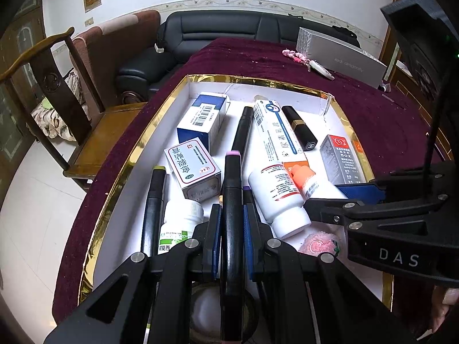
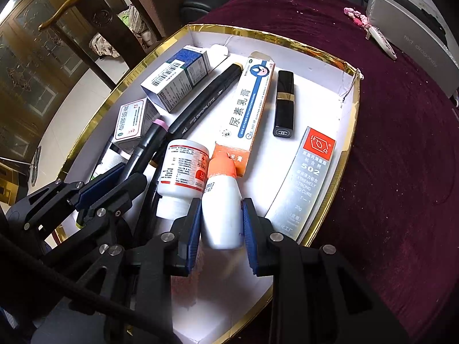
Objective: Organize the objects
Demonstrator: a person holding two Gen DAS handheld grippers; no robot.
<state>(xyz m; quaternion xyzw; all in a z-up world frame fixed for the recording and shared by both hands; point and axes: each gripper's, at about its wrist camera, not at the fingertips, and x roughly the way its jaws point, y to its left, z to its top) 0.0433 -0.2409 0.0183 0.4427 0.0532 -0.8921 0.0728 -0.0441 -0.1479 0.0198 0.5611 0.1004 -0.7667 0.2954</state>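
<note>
A white tray with a gold rim (image 1: 149, 132) (image 2: 120, 91) lies on a maroon cloth and holds several medicine boxes, bottles and markers. My left gripper (image 1: 231, 215) (image 2: 133, 172) is shut on a black marker with a pink cap (image 1: 231, 183) (image 2: 149, 140), which points away over the tray. My right gripper (image 2: 221, 209) (image 1: 321, 195) is shut on a small white bottle with an orange cap (image 2: 222, 220) (image 1: 301, 176), next to a red-labelled white pill bottle (image 2: 183, 172). A long tube box (image 2: 249, 100), a lipstick (image 2: 284, 103) and a 502 glue box (image 2: 307, 177) lie beyond.
A silver box (image 1: 341, 54) and a pink keychain (image 1: 298, 56) lie on the cloth past the tray. A wooden chair (image 1: 57, 86) and a black sofa (image 1: 229, 28) stand beyond the table's left and far edges. A tape roll (image 1: 206, 309) sits under my left gripper.
</note>
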